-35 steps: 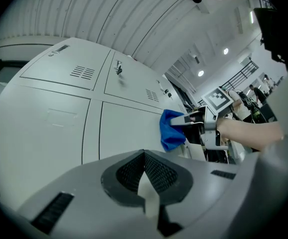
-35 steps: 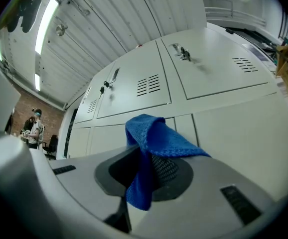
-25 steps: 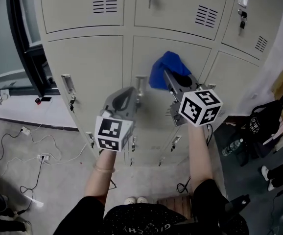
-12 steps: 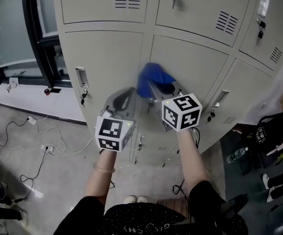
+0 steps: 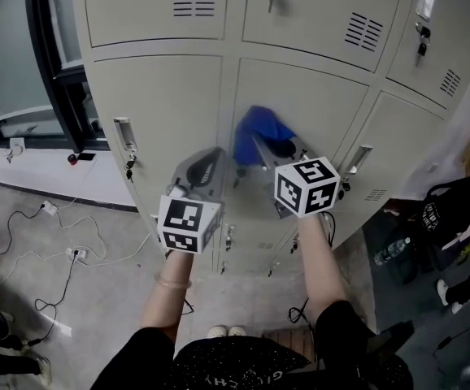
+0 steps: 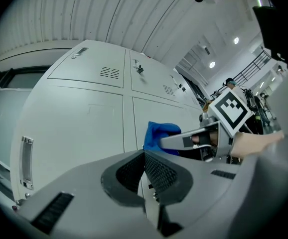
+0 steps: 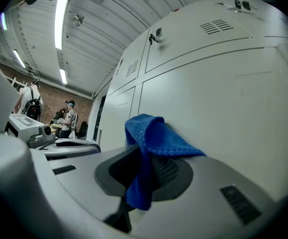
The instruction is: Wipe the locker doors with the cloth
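Right gripper (image 7: 143,159) jaws clamped on crumpled blue microfibre cloth (image 7: 151,136), head view places cloth (image 5: 257,130) against middle beige metal locker door (image 5: 316,96), left gripper (image 6: 144,157) jaws together, empty, white floor cables (image 5: 60,257) in head view only.

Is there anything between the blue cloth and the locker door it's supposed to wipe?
Nothing visible. The blue cloth, clamped in the right tongs, sits right at a bare panel of the middle locker door. The left tongs are shut and empty, off to the cloth's left and out of the path.
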`<state>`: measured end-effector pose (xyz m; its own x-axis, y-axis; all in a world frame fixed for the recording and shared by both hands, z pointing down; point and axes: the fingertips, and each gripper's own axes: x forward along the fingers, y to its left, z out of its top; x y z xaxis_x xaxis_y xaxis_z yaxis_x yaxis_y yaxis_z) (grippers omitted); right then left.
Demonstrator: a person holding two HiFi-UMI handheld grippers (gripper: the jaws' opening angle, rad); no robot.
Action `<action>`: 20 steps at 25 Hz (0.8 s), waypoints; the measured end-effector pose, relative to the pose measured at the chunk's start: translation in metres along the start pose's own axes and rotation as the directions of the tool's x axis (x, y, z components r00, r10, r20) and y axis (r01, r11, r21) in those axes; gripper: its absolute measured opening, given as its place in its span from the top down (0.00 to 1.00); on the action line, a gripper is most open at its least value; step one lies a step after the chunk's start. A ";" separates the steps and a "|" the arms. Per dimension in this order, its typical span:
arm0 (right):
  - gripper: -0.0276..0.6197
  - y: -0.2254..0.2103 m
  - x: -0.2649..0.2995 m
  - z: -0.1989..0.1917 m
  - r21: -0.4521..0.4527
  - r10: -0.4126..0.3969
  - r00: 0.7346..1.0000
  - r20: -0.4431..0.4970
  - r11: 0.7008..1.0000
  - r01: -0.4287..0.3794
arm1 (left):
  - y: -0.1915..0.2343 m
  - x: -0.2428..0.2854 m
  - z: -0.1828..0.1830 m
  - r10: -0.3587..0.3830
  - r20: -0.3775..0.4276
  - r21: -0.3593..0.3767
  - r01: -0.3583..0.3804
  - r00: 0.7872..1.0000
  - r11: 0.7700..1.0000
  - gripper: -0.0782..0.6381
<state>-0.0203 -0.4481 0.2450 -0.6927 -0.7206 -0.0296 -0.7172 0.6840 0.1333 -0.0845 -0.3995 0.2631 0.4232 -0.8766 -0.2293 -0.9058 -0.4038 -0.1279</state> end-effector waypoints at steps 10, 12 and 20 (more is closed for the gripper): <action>0.87 -0.050 -0.039 0.004 0.023 -0.102 0.995 0.012 0.995 0.102 | -0.030 0.018 -0.002 -0.070 -0.002 -0.013 0.070 0.998 0.997 0.88; 0.86 -0.059 -0.048 0.003 0.018 -0.125 0.992 0.009 0.992 0.125 | -0.036 0.020 -0.003 -0.084 -0.003 -0.015 0.084 0.996 0.996 0.88; 0.87 -0.093 -0.078 -0.005 0.008 -0.205 0.979 -0.015 0.979 0.205 | -0.052 0.028 -0.006 -0.120 -0.008 -0.021 0.120 0.993 0.993 0.88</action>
<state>0.1008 -0.4565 0.2396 -0.5300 -0.8469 -0.0415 -0.8444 0.5228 0.1168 -0.0255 -0.4047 0.2694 0.5290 -0.8235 -0.2049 -0.8486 -0.5118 -0.1341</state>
